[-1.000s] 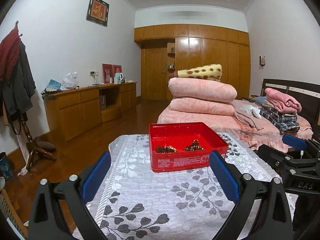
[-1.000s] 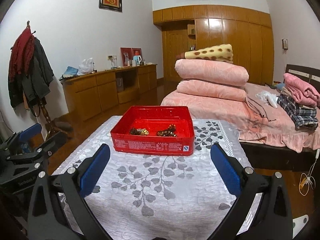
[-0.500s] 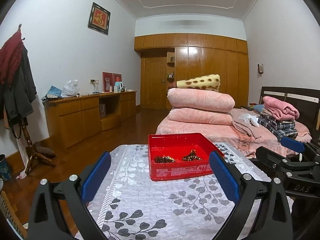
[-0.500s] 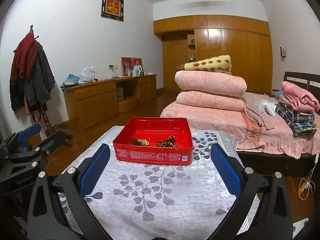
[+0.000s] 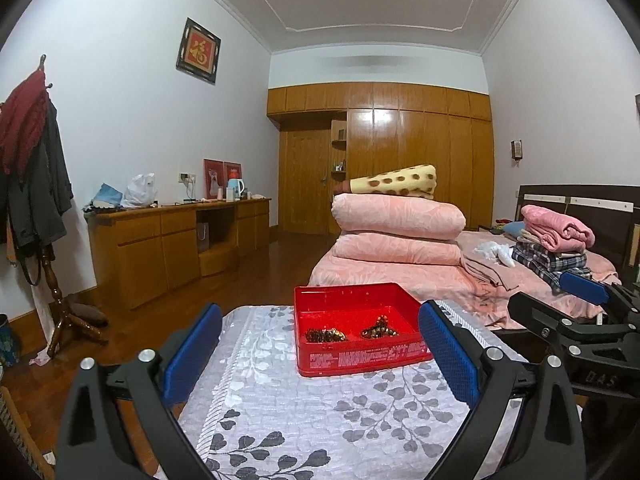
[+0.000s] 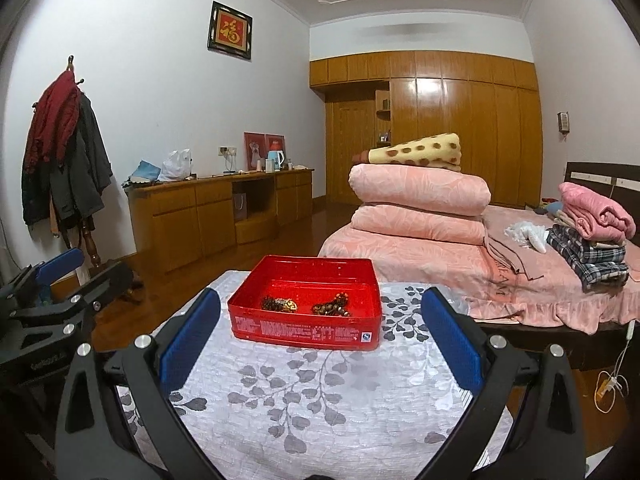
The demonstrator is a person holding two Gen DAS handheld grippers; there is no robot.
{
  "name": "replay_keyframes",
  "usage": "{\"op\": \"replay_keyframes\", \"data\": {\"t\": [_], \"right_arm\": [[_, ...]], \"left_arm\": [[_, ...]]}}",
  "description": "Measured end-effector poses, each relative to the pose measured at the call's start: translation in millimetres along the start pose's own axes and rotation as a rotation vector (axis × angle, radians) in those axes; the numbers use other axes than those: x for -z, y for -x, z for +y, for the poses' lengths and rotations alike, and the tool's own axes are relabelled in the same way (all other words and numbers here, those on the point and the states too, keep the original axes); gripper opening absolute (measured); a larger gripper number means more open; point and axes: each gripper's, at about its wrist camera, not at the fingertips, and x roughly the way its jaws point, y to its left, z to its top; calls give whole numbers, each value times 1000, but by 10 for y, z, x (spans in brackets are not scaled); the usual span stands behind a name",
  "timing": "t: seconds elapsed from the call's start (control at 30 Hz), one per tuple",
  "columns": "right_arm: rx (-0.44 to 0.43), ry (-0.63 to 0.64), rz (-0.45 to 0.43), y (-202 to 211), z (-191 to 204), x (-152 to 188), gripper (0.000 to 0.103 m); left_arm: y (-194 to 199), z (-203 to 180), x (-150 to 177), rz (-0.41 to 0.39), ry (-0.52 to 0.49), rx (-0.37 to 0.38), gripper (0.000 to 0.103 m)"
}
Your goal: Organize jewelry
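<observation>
A red tin box (image 5: 360, 354) (image 6: 306, 332) stands on a table with a leaf-patterned white cloth (image 5: 280, 412) (image 6: 320, 400). Two heaps of beaded jewelry lie in it: a dark one on the left (image 5: 326, 335) (image 6: 280, 304) and a brownish one on the right (image 5: 378, 330) (image 6: 332, 307). My left gripper (image 5: 320, 354) is open and empty, held back from the box. My right gripper (image 6: 318, 344) is open and empty too, also short of the box. Each gripper shows at the edge of the other's view (image 5: 580, 320) (image 6: 52, 300).
A bed (image 6: 500, 272) with stacked pink quilts (image 5: 396, 224) and folded clothes (image 6: 592, 232) lies beyond and right of the table. A wooden sideboard (image 5: 176, 240) lines the left wall. A coat stand (image 5: 36, 184) is at far left. Wardrobes fill the back wall.
Both wrist views have tilted upward, so the box sits lower in frame and more ceiling shows. Both grippers stay open. The jewelry has not moved.
</observation>
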Motion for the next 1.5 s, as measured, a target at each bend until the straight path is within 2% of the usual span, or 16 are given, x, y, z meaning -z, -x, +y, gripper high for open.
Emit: {"op": "replay_keyframes", "data": {"t": [1.5], "right_arm": [[-6,8,-24,79,86,-92,97]], "left_arm": [[60,-5,-58,-21,-3,-2,97]]}}
